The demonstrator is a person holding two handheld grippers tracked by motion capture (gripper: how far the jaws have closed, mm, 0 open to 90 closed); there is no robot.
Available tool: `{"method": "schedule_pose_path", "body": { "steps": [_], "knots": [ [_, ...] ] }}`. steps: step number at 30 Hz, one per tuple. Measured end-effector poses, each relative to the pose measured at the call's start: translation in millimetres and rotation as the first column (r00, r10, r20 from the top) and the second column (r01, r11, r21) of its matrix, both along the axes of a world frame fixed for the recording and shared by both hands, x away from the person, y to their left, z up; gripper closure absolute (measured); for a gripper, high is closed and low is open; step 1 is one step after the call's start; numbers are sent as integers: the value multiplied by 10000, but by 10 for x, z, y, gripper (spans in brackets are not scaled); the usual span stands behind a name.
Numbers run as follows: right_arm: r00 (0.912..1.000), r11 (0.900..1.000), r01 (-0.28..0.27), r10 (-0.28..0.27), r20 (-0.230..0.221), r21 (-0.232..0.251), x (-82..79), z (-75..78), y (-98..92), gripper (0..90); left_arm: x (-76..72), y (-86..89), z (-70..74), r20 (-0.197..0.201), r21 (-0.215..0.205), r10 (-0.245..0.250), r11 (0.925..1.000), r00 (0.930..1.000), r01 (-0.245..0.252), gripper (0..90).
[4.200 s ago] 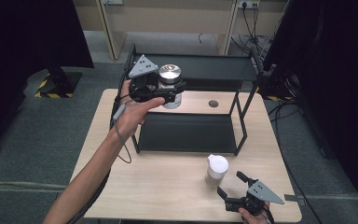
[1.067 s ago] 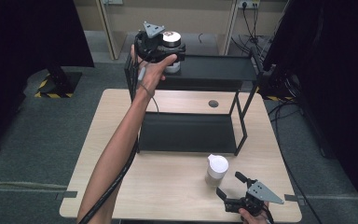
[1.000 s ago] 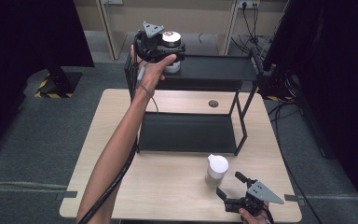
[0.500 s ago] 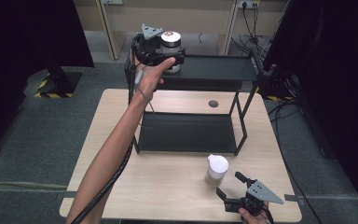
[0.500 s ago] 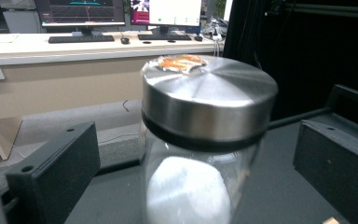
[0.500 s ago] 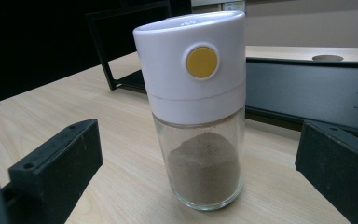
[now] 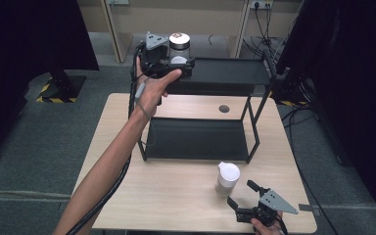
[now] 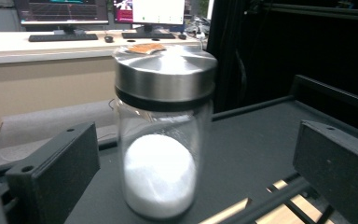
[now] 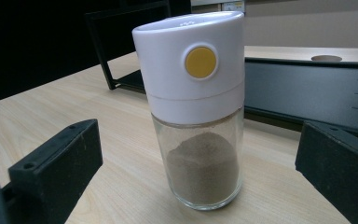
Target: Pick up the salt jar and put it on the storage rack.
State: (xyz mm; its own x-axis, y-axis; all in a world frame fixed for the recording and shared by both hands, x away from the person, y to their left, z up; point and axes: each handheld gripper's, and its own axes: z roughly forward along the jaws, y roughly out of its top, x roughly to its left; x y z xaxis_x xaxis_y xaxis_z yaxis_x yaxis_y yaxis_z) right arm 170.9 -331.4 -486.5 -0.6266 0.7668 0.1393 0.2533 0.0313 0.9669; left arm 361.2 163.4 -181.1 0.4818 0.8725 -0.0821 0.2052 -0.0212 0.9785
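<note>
Two tiers of a black rack (image 7: 210, 139) stand at the back of the wooden tabletop (image 7: 166, 191), dark curtains at both sides. Since the earliest picture, the left gripper (image 7: 169, 61) has lifted the steel-lidded jar (image 8: 163, 135) to the top shelf's left end, jaws now wide. The right gripper (image 7: 247, 200), near the front right corner, gapes around the white-capped shaker (image 9: 196, 107).

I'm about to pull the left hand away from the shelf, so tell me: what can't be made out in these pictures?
- Metal-lidded jar: its base in the high view, hidden by the left hand-held gripper.
- Orange label on its lid: too small to read.
- White-capped shaker: its cap holes, seen edge-on in the right gripper view.
- Right hand: cut off by the bottom edge, high view.
</note>
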Motion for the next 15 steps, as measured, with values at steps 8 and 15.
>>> {"method": "schedule_pose_path", "body": {
  "steps": [8,15],
  "knots": [
    [10000,10000,11,-11,25,1,-5,2,-3,5,-176,76,-63,207,-32,-328,9995,9992,328,1],
    [10000,10000,11,-11,10,-17,-2,2,3,5,-343,130,-230,415,-99,-1040,9945,9937,1044,0]
  ]
}}
